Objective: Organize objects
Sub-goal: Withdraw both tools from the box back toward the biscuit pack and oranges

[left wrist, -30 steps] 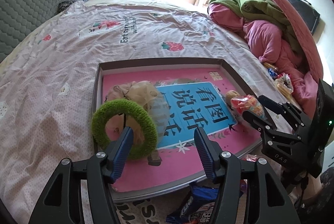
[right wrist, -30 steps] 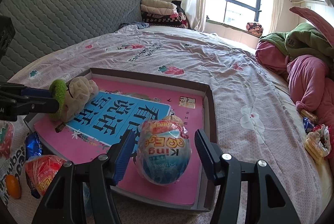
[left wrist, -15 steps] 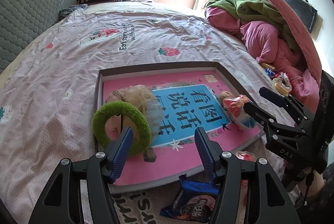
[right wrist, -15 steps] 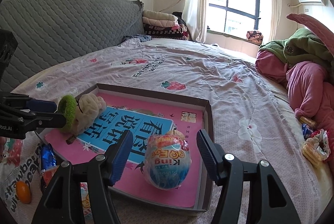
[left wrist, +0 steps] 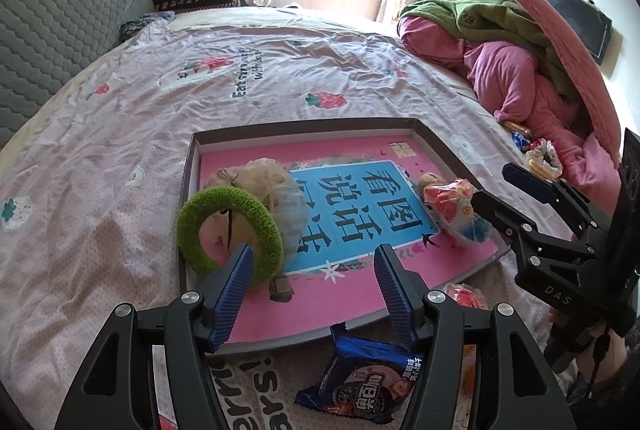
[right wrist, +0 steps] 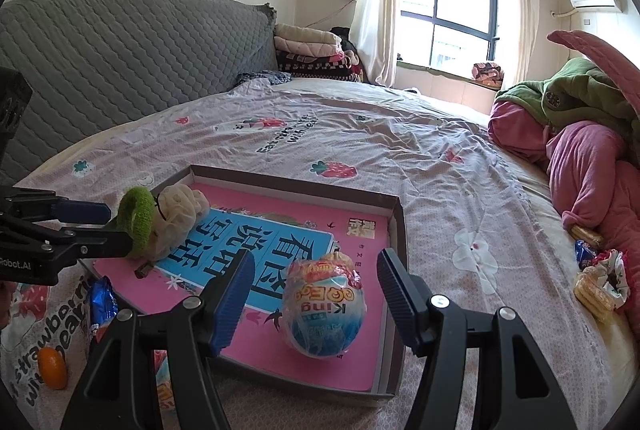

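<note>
egg toy (right wrist: 322, 306) sits loose in the tray (right wrist: 396, 230), right gripper (right wrist: 312, 288) and left gripper (left wrist: 310, 280) both unclenched, probably hunting next item

The right gripper (right wrist: 314, 280) stands with its jaws apart on either side of a wrapped egg-shaped toy (right wrist: 323, 310), not touching it. The egg lies in a shallow box (right wrist: 396, 270) on the bed (right wrist: 400, 149). At the box's far corner a green ring (right wrist: 136, 222) leans against a beige plush (right wrist: 180, 209), beside the left gripper (right wrist: 92, 226).
</note>
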A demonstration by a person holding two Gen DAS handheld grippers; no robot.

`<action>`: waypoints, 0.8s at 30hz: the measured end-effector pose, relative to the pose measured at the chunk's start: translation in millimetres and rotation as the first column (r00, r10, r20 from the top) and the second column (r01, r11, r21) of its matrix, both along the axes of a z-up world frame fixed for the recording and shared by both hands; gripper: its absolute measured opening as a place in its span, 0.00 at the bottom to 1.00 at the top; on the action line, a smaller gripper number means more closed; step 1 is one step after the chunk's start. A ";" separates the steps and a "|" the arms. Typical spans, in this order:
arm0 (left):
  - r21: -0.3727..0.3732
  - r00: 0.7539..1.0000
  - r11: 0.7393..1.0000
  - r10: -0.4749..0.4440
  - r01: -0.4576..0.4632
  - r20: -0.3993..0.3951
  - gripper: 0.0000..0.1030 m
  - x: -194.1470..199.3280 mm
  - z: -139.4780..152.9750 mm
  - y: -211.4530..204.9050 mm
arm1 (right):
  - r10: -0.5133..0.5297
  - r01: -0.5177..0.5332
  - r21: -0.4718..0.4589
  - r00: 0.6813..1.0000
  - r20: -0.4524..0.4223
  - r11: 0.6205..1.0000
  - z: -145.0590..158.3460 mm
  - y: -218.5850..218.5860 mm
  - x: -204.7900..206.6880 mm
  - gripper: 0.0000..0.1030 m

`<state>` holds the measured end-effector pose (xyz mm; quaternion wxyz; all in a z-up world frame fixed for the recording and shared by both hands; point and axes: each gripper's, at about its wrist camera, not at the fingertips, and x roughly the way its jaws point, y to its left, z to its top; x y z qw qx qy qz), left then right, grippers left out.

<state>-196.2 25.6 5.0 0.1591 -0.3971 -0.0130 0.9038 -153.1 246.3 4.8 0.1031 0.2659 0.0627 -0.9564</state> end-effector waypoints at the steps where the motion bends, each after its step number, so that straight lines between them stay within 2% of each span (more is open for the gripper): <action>1: 0.001 1.000 1.000 0.003 -0.003 -0.001 0.63 0.5 0.3 0.1 | 0.000 0.000 0.000 1.000 -0.003 1.000 0.9 0.5 1.5 0.61; 12: -0.050 0.999 0.999 0.017 -0.020 -0.051 0.63 12.5 9.4 4.4 | -0.001 0.000 -0.026 1.000 -0.025 1.000 9.0 4.2 13.3 0.63; 24: -0.026 0.997 0.999 0.045 -0.047 -0.066 0.63 20.6 16.6 -6.0 | 0.012 -0.014 -0.026 0.998 -0.067 1.000 18.8 -0.1 23.6 0.65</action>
